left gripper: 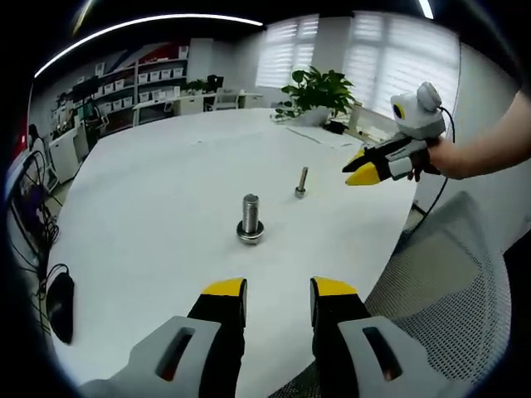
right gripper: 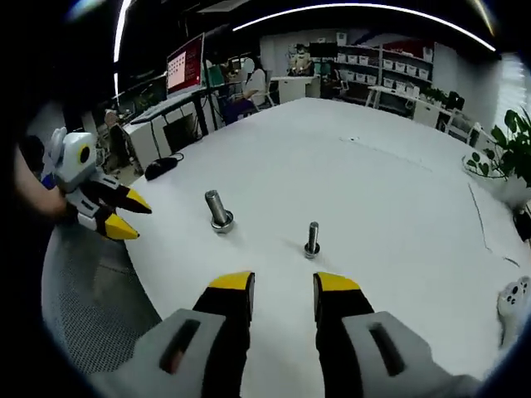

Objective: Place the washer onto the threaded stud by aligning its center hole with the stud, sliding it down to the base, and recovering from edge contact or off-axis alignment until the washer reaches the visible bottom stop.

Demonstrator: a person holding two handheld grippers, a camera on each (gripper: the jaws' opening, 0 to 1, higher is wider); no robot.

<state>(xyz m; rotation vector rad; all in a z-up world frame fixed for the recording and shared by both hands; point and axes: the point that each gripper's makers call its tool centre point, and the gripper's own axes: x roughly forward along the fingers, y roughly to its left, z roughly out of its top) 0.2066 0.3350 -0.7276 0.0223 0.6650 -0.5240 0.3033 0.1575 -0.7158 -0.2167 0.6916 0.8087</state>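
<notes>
A: Starting close in, what did the left gripper (left gripper: 278,297) look like in its own view?

B: Its yellow-tipped jaws stood apart with bare white table (left gripper: 149,207) between them, holding nothing. Just beyond, the large threaded stud (left gripper: 250,215) stood upright with a washer (left gripper: 250,233) lying flat around its foot, at the base.

A: And further out?

B: A smaller bolt (left gripper: 301,182) stood upright past the large one, well apart from it. To the right, the right gripper (left gripper: 362,172) hovered over the table edge in a person's hand (left gripper: 429,157), jaws nearly together at the tips; I could not tell whether anything sat between them. A mesh chair back (left gripper: 448,274) lay below it, a potted plant (left gripper: 319,89) at the far end.

A: The right gripper view?

B: The right gripper's jaws (right gripper: 283,298) stood apart, empty. The smaller bolt (right gripper: 312,240) came first, then the large stud (right gripper: 218,210). The left gripper (right gripper: 124,215) was at the left, jaws spread. Shelving (right gripper: 390,62) ran along the back wall
</notes>
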